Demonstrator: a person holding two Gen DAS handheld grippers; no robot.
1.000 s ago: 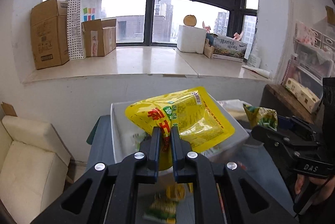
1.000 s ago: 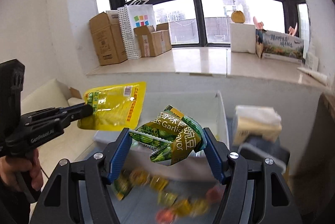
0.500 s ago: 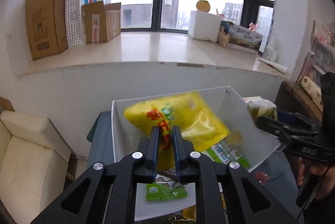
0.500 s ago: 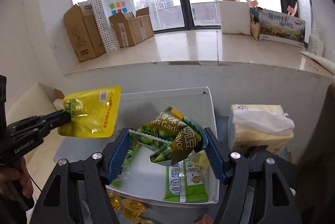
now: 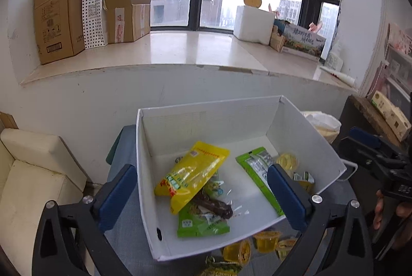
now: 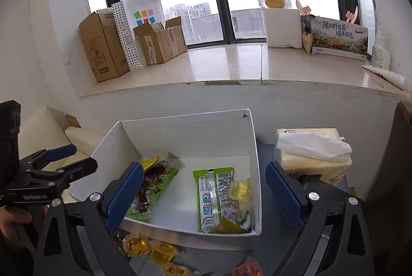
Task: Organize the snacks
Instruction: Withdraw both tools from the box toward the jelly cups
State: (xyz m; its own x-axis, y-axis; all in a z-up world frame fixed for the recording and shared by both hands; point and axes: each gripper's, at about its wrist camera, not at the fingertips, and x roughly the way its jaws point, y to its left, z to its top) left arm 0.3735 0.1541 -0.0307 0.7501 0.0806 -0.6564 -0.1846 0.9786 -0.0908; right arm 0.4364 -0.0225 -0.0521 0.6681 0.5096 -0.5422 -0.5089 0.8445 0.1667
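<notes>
A white open box (image 5: 206,111) (image 6: 255,162) stands on the grey table. Inside lie a yellow snack bag (image 5: 191,179), green packets (image 5: 257,173) (image 6: 211,196), a dark sausage stick (image 5: 213,206) and a jelly cup (image 6: 239,189). The green garlic-flavour bag (image 6: 231,222) lies in the box's near right corner. My left gripper (image 5: 203,196) is open and empty above the box's near side. My right gripper (image 6: 203,196) is open and empty above the box. Each gripper also shows in the other's view: the left (image 6: 64,160), the right (image 5: 373,147).
Several jelly cups (image 5: 257,245) (image 6: 149,247) lie on the table in front of the box. A tissue pack (image 6: 314,155) stands right of the box. A cream sofa (image 5: 31,173) is at the left. Cardboard boxes (image 5: 59,15) stand on the windowsill.
Both grippers opened. The yellow bag dropped from the left gripper into the box. The green garlic-flavour bag dropped from the right gripper into the box's right side.
</notes>
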